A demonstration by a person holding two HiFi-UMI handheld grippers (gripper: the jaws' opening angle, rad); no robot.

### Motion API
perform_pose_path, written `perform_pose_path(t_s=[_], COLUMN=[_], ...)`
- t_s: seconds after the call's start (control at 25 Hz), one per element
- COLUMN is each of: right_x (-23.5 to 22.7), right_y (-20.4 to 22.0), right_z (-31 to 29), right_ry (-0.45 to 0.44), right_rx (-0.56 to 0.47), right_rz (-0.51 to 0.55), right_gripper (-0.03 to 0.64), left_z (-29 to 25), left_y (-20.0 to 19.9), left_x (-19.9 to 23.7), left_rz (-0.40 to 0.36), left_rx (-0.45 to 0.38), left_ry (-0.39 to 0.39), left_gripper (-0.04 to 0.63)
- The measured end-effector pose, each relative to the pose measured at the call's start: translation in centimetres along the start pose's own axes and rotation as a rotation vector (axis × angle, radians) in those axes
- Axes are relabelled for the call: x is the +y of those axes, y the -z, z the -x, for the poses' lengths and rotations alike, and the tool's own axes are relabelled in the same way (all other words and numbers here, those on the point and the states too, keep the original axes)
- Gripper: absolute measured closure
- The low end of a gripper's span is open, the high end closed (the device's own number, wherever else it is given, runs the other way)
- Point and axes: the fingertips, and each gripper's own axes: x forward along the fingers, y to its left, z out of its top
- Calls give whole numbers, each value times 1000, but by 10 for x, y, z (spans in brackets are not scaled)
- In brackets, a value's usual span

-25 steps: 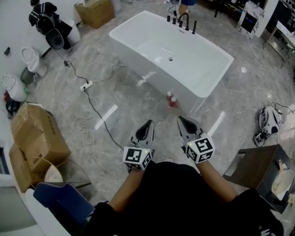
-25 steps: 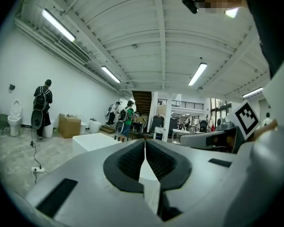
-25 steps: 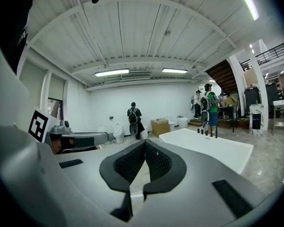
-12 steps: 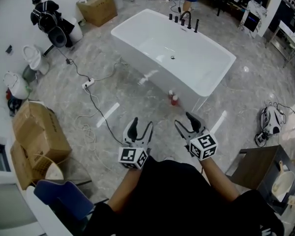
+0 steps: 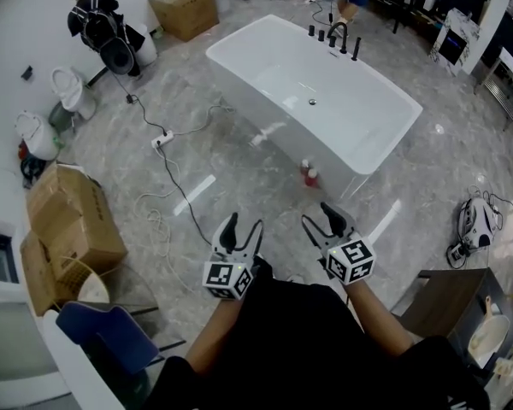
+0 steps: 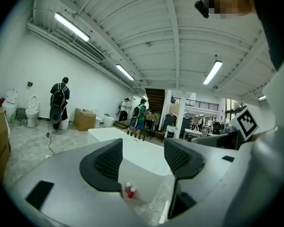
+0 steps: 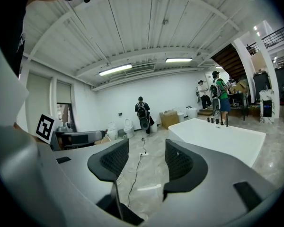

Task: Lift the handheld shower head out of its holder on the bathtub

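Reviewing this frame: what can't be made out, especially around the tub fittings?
- Head view: the black fittings on the bathtub rim are too small to tell one from another.
- Left gripper view: the same fittings are tiny and lost against the people standing behind them.
- Head view: the red bottles by the tub have labels too small to read.

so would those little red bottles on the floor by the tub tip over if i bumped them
Probably: the red bottles look small, narrow and upright, so a nudge could topple them. The floor is glossy, so they might slide instead. They stand right beside the bathtub wall, which could stop them rolling far.
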Motion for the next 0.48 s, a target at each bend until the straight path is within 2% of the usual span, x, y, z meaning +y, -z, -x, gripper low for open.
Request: perform_pose_path(t_s=[0.24, 0.48], right_x=[-3, -4], right_y=[-4, -8], right_z=[-24, -59], right_ry=[-10, -16], right_rx=[5, 26], right_rz=[2, 4], right_gripper=[403, 403], left_z=[-7, -32], left_y=[-14, -19], left_x=[45, 74], left_rz=[5, -10], left_rx=[-35, -26], left_ry=[-52, -44], left_gripper=[345, 345])
